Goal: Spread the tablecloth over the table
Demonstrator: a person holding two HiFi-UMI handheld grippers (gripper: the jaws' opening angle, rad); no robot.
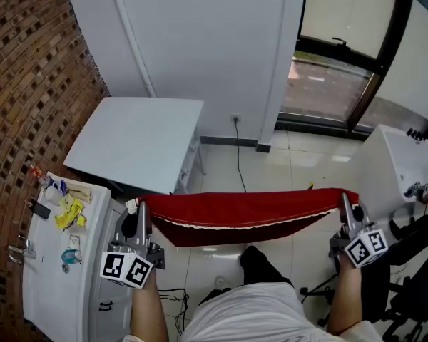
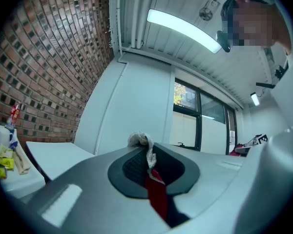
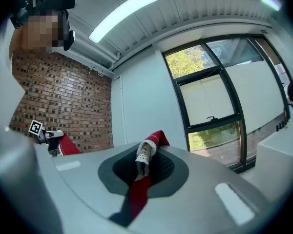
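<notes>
A red tablecloth [image 1: 246, 212] with a white lace hem hangs stretched between my two grippers, sagging in the middle above the floor. My left gripper [image 1: 140, 212] is shut on its left corner; in the left gripper view the lace and red cloth [image 2: 154, 179] are pinched between the jaws. My right gripper [image 1: 346, 209] is shut on the right corner, and the red cloth [image 3: 141, 179] shows clamped in the right gripper view. The white table [image 1: 139, 141] stands ahead to the left, bare, against the white wall.
A white counter [image 1: 39, 283] with small bottles and yellow packets sits at the left below the brick wall [image 1: 28, 63]. Another white surface [image 1: 396, 162] and black equipment stand on the right. A black cable [image 1: 240, 159] runs down from a wall socket. Windows lie ahead right.
</notes>
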